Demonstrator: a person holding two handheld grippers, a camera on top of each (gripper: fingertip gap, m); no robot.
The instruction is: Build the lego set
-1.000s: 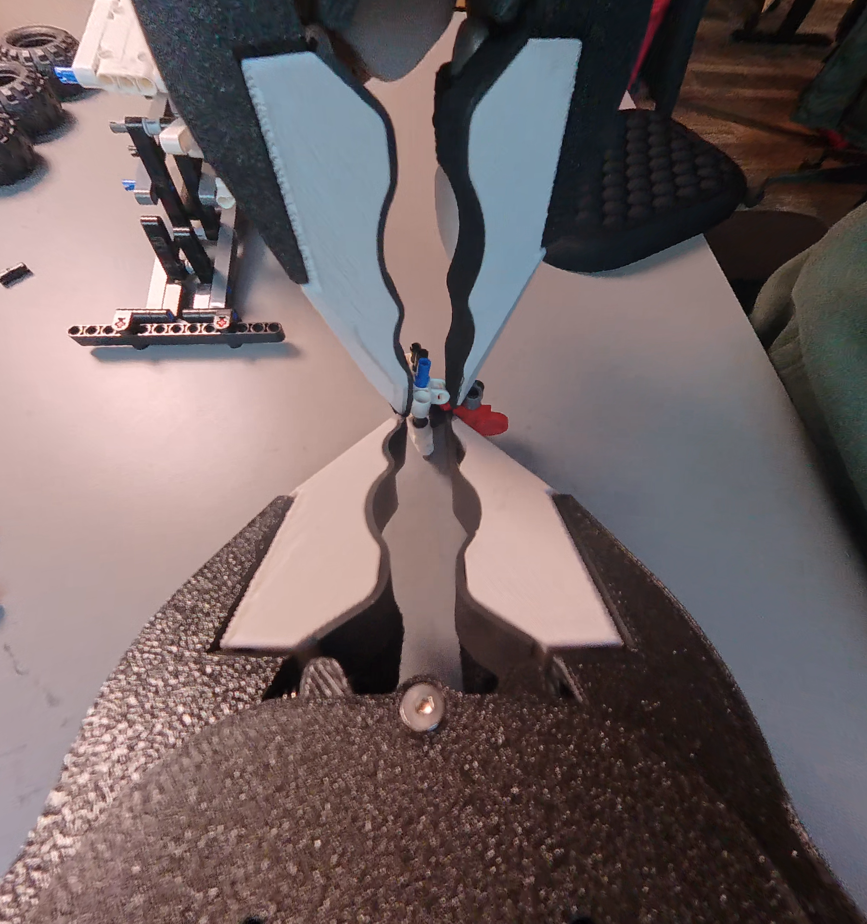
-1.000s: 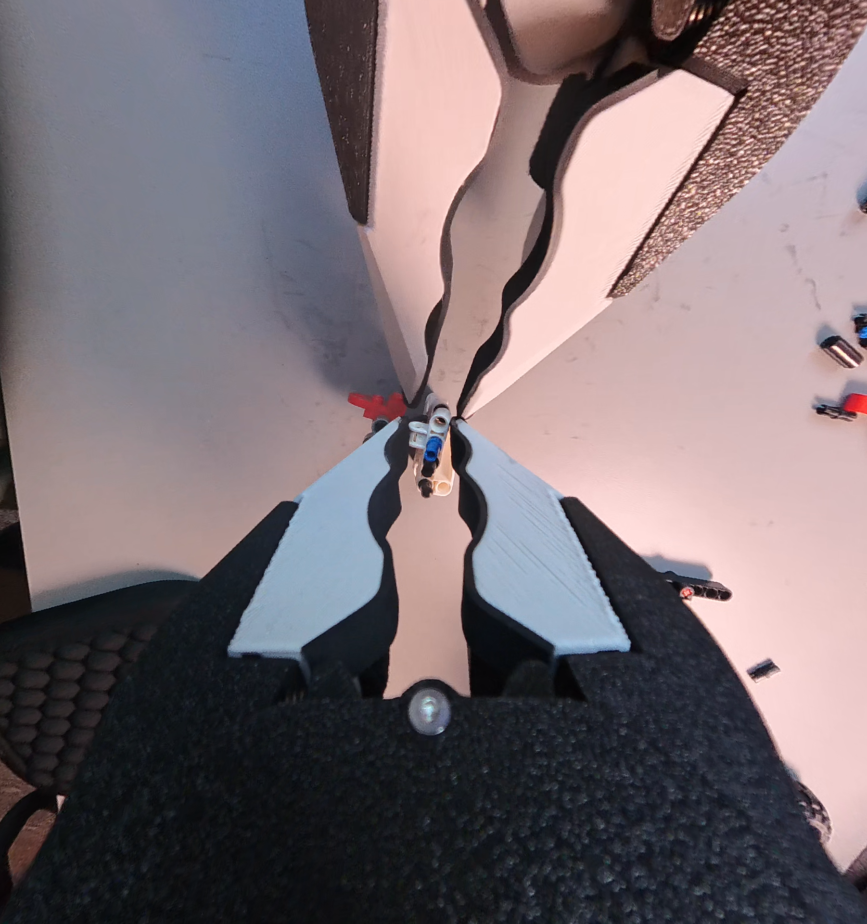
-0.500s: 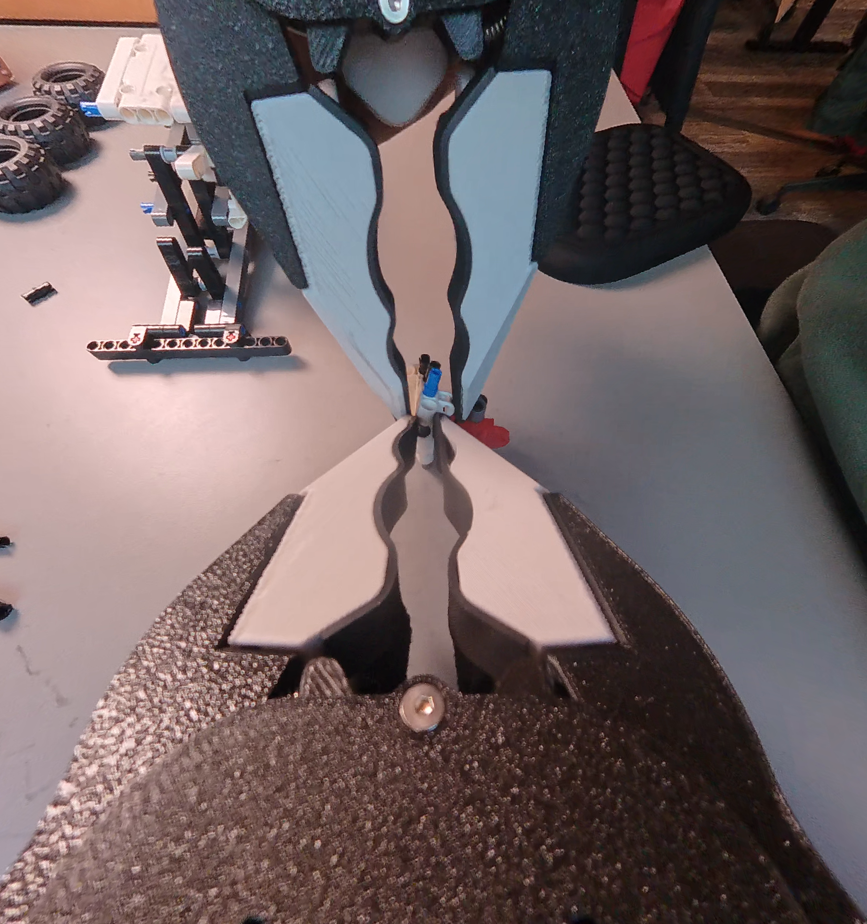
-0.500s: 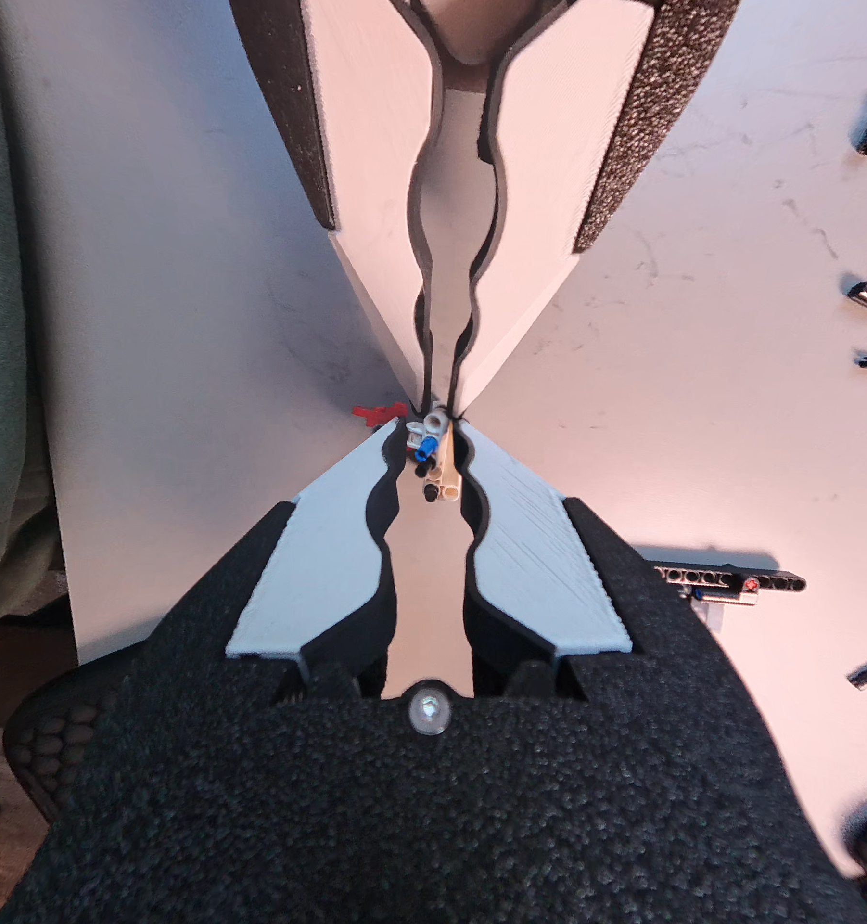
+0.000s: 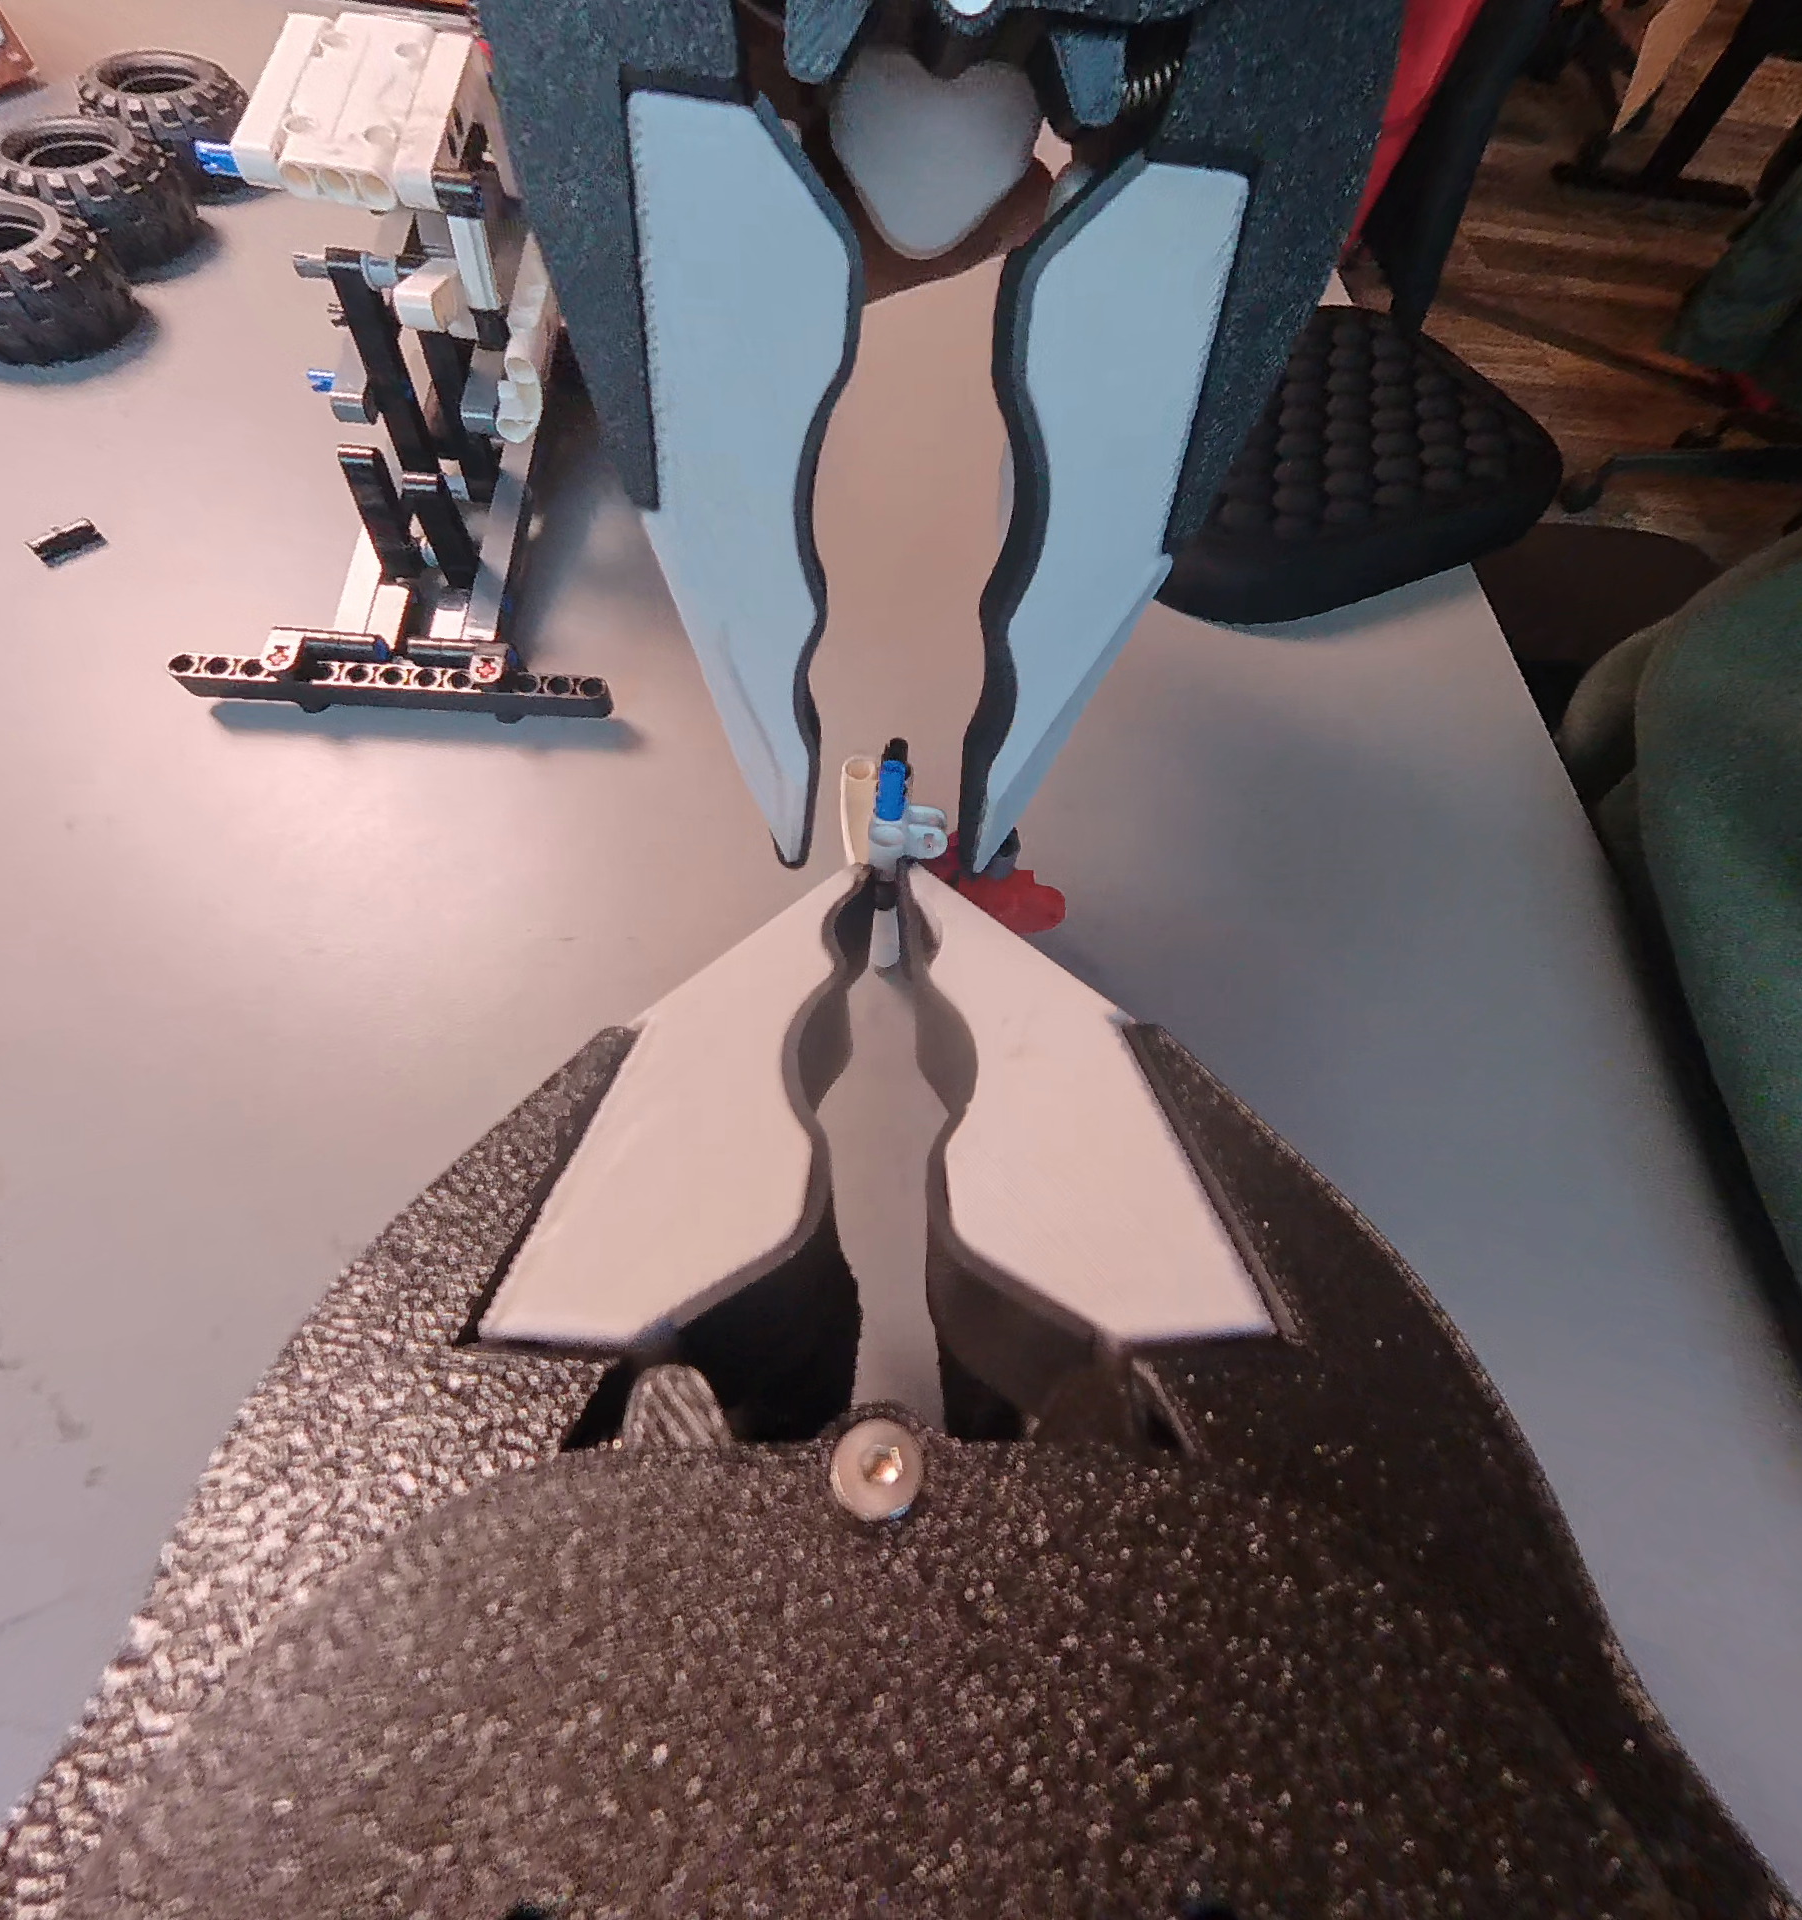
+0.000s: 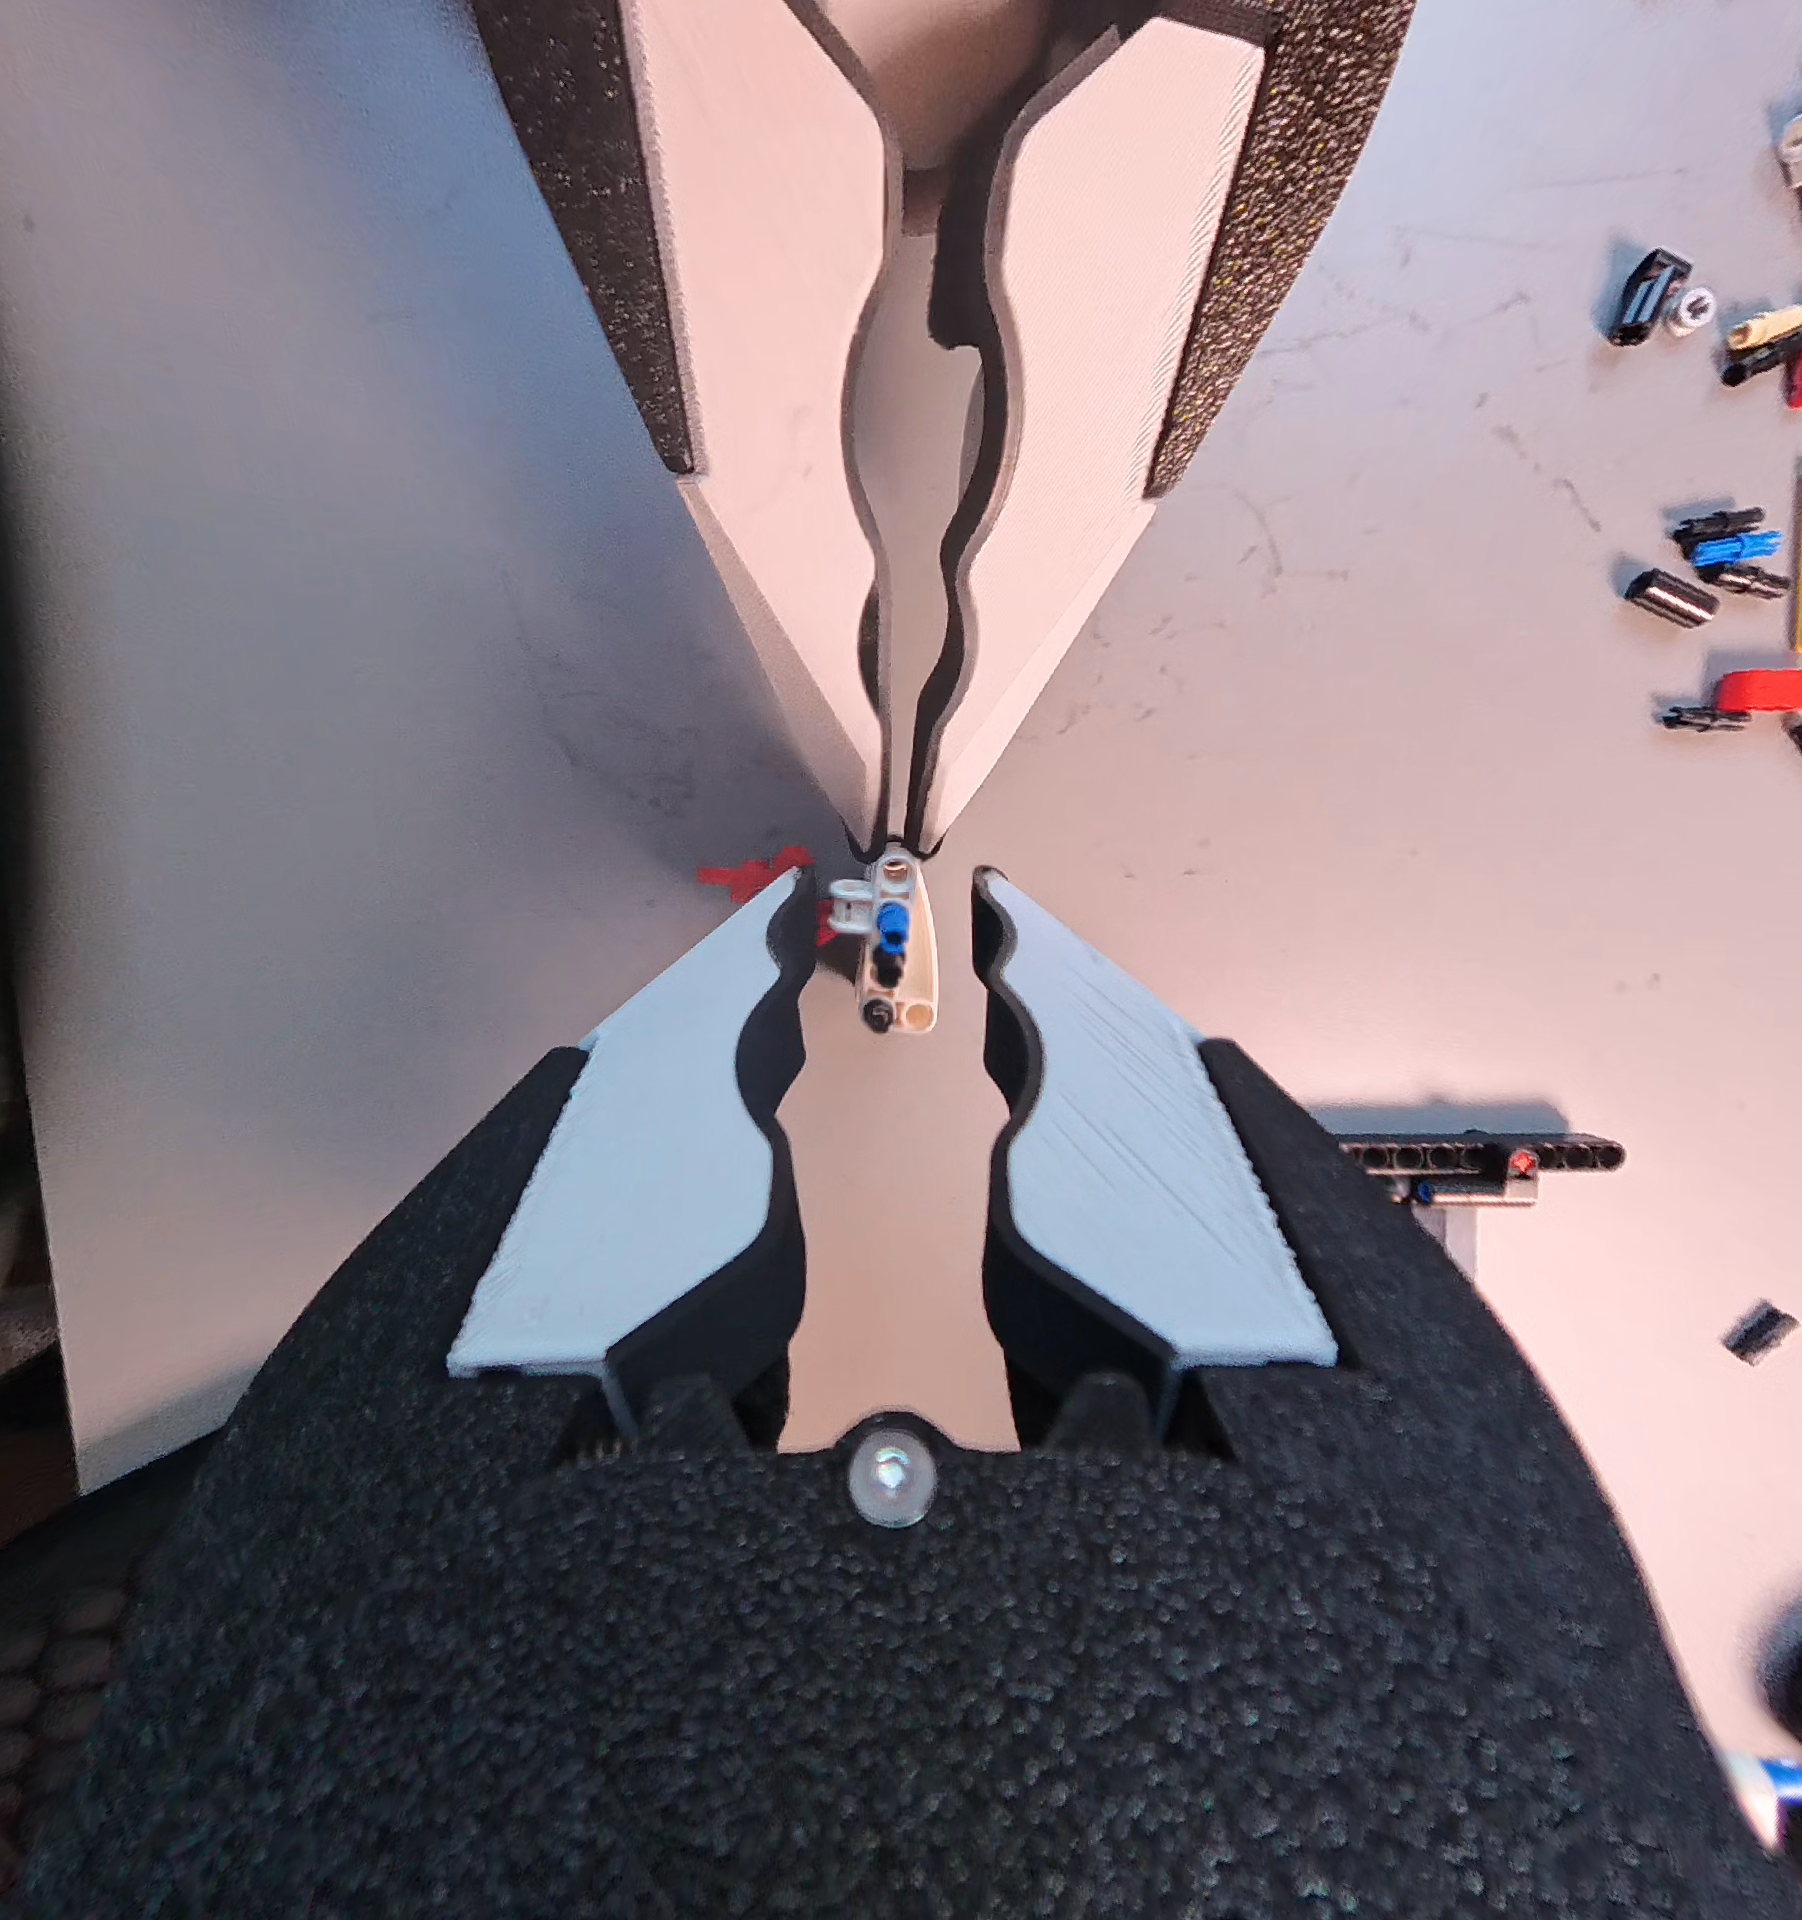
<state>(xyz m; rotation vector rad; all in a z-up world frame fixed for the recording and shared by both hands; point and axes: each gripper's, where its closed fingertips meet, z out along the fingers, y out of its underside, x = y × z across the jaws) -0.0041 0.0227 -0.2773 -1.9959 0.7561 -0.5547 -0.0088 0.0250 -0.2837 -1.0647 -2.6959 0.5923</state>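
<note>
The left claw [image 5: 884,881] is clenched on a small lego sub-assembly [image 5: 889,831], pinching its lower end between wavy-edged, pale grey fingertips. The sub-assembly consists of a tan tube-like beam, a light grey connector and a blue pin with a black tip; it stands clear above the desk [image 5: 253,935]. The right claw [image 6: 889,875] is released: its fingers flank the sub-assembly [image 6: 897,940] on both sides without touching it. Both claw bodies are coarse, grainy black plastic with smooth, flat grey finger inserts.

A small red piece [image 5: 1011,899] lies on the desk just behind the left claw's tips; its exact shape cannot be determined, since it is partly hidden.

The partly built frame [image 5: 398,499] of black perforated beams and white blocks rests on the matte grey desk, well apart from the claws. Three knobbly black rubber tyres [image 5: 35,270] sit beyond it. Loose pins and axles [image 6: 1749,582] in black, blue, red and yellow lie scattered along the desk edge. A black mesh-textured chair seat [image 5: 1364,457] stands beside the desk.
</note>
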